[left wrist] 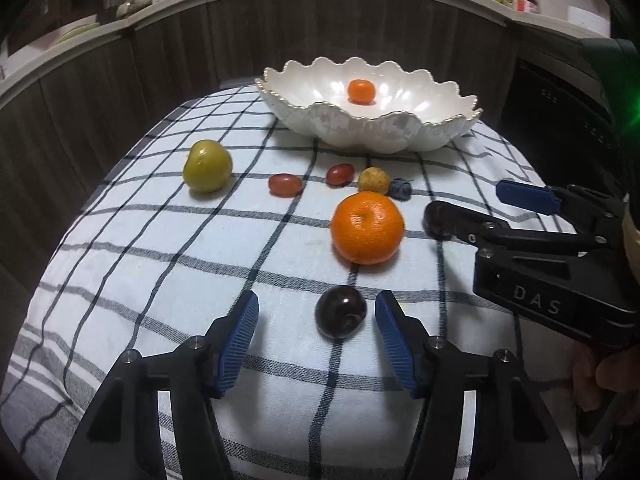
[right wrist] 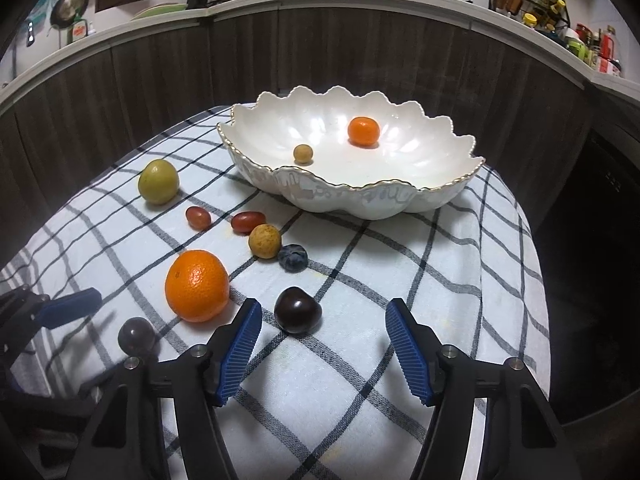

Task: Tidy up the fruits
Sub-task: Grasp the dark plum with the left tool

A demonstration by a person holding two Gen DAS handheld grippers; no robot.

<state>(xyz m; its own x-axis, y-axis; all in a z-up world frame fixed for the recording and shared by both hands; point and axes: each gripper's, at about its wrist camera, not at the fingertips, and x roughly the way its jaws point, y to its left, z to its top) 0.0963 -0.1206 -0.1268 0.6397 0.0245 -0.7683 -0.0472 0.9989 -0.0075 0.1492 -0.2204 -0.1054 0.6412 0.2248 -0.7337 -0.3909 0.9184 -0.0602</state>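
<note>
I count two fruits already in the scalloped white bowl point(right wrist: 400, 200): a small mandarin point(right wrist: 363, 131) and a small tan fruit point(right wrist: 303, 153). The rest lie on the checked cloth point(right wrist: 360, 380) in front of the bowl. My left gripper point(left wrist: 316, 320) stands apart around one dark cherry point(left wrist: 340, 311), not touching it; my right gripper point(right wrist: 324, 320) stands apart around the other cherry point(right wrist: 298, 310). Most of the sorting is left, I judge.
</note>
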